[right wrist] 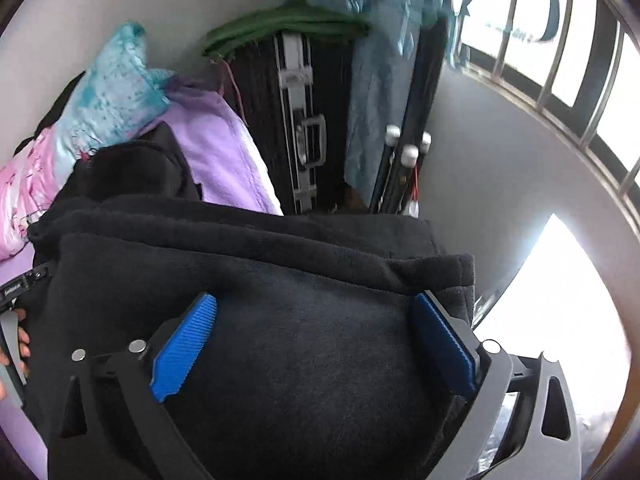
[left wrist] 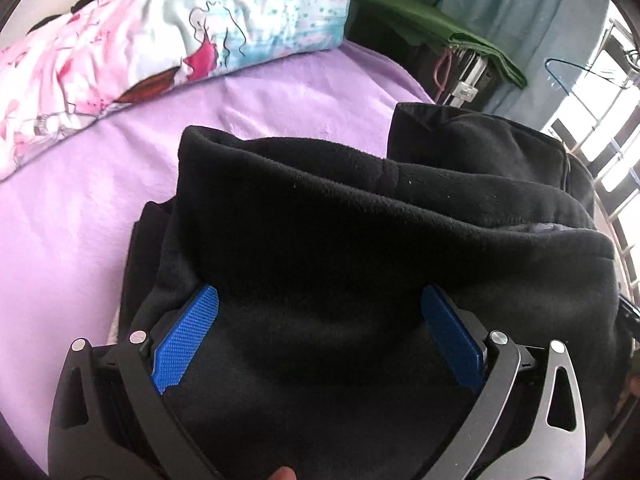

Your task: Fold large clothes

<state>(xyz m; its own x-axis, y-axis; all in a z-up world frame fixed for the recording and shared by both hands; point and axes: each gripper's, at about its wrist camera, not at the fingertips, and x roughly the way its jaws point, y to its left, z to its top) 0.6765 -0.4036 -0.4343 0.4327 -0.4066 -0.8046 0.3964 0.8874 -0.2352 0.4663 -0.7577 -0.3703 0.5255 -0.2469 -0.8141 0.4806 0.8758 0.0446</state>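
A large black fleece garment [left wrist: 360, 216] lies folded in thick layers on the purple bed sheet [left wrist: 100, 184]. My left gripper [left wrist: 320, 300] is wide open, its blue pads [left wrist: 188, 332] on either side of a thick bundle of the fleece. In the right wrist view the same black garment [right wrist: 280, 288] fills the lower frame, near the bed's right edge. My right gripper [right wrist: 316, 312] is also wide open, with the fleece bulging between its blue pads [right wrist: 186, 344]. The left gripper's body [right wrist: 16, 288] shows at the left edge of that view.
A pink and turquoise printed quilt [left wrist: 160, 32] lies along the far side of the bed. A black suitcase [right wrist: 296, 120] under a green cloth [right wrist: 288, 24] stands beside the bed. Blue curtains [right wrist: 376, 80], a barred window [right wrist: 580, 64] and a white wall are to the right.
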